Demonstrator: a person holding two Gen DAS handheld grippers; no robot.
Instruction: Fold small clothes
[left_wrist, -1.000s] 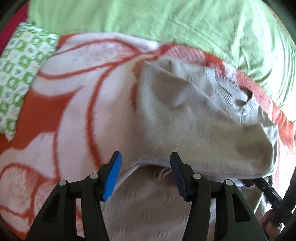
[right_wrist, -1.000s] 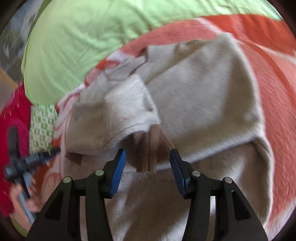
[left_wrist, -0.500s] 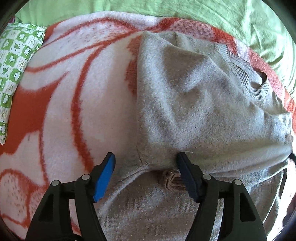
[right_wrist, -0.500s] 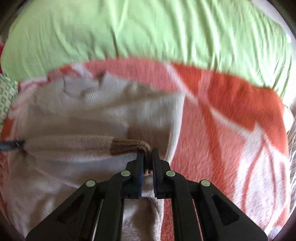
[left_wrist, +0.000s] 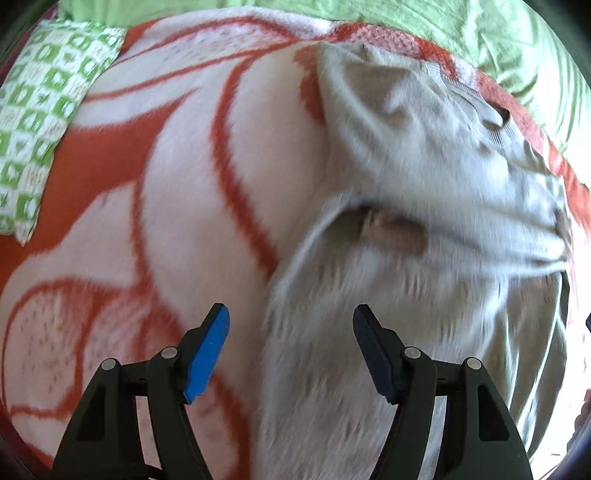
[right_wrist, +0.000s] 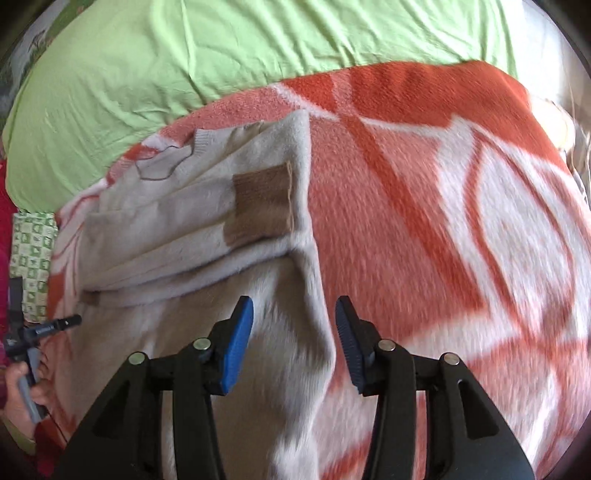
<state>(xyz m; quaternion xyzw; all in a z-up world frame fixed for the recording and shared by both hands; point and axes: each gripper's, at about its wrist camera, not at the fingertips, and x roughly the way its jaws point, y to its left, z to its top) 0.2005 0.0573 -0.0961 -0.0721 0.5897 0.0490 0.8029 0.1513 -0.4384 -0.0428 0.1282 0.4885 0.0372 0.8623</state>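
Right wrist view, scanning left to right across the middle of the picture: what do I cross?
Green-and-white patterned pillow → folded beige fleece sweater → brown ribbed cuff lying on the sweater → orange-and-white patterned blanket.

Bright, even daylight; soft shadows under sweater (left_wrist: 424, 155) folds. Motion blur smears fabric in both views. Fisheye bends edges, corners vignetted black.

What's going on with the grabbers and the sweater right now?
Left gripper open, empty. Right gripper just reopened, empty. Sweater on blanket, sleeves folded in. Nothing in the way.
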